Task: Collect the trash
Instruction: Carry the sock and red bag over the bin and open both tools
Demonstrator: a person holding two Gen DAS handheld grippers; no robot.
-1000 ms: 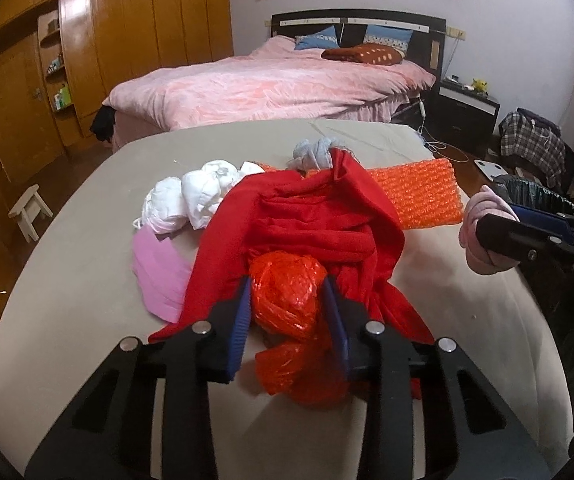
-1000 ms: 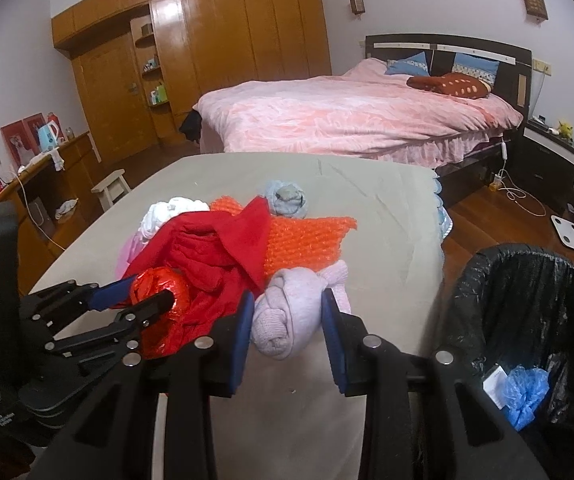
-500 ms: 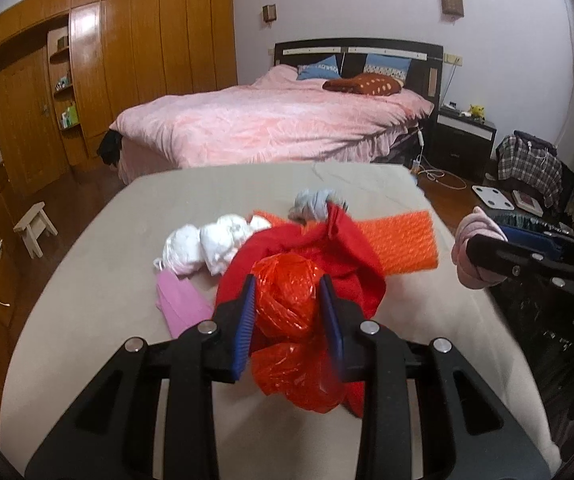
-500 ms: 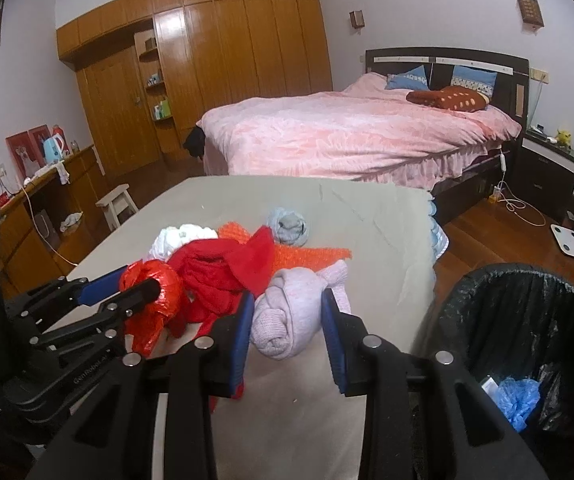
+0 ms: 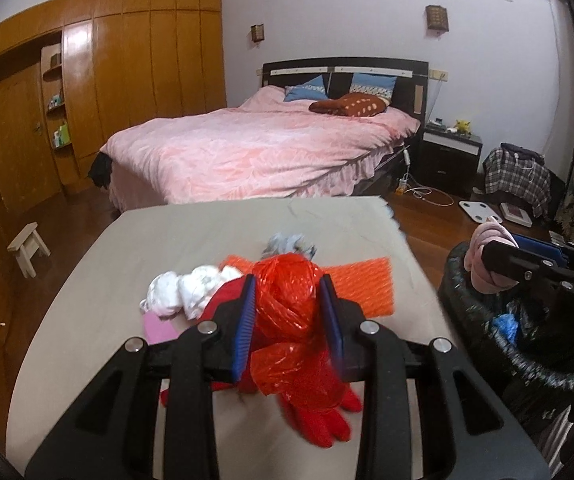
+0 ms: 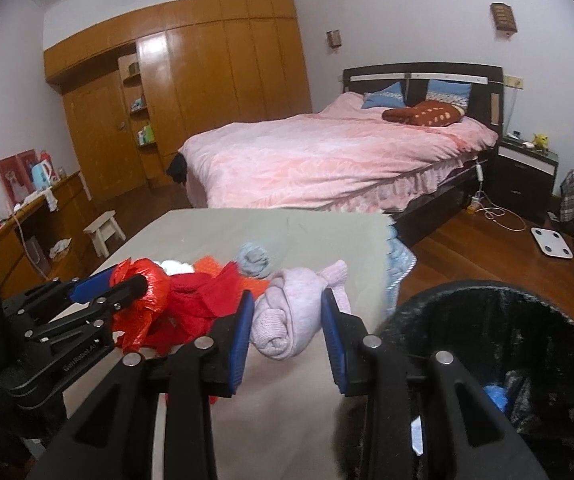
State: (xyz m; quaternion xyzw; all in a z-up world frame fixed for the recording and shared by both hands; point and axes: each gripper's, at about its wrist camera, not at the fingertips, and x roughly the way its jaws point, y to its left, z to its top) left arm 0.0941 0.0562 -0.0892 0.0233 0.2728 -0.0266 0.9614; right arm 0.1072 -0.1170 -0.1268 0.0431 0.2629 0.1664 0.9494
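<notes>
table [image 5: 135,280] with a beige cover fills the lower half of both views; pink bed [image 5: 255,152] behind it at 12 o'clock, not part of the job. bin [image 6: 527,344] with a black liner stands on the floor just off the table's right edge, at 4 o'clock in the right wrist view; a blue scrap [image 6: 495,396] and a pale bit already lie inside, so some trash looks collected. on the table a pile remains: red cloth [image 6: 203,300], orange mesh sheet [image 5: 367,280] under it, white wads [image 5: 191,288] at 9 o'clock of the pile, a grey-blue bundle [image 5: 291,244] at 12 o'clock, a pink flat piece [image 5: 159,328] at 8 o'clock. left gripper [image 5: 287,316] has its jaws closed part way onto a crumpled red plastic bag [image 5: 287,300], raised off the table, red cloth hanging below it; cannot tell whether the cloth is caught too. right gripper [image 6: 287,320] has its jaws pressed on a rolled pale pink sock [image 6: 287,316], held clear of the table at the right edge, near the bin but not over the opening. judgement: task roughly midway; two items in hand not yet dropped, bin is next for both. left load must cross the table toward 3 o'clock. several pile items remain, and which of them count as trash is unclear from here.
</notes>
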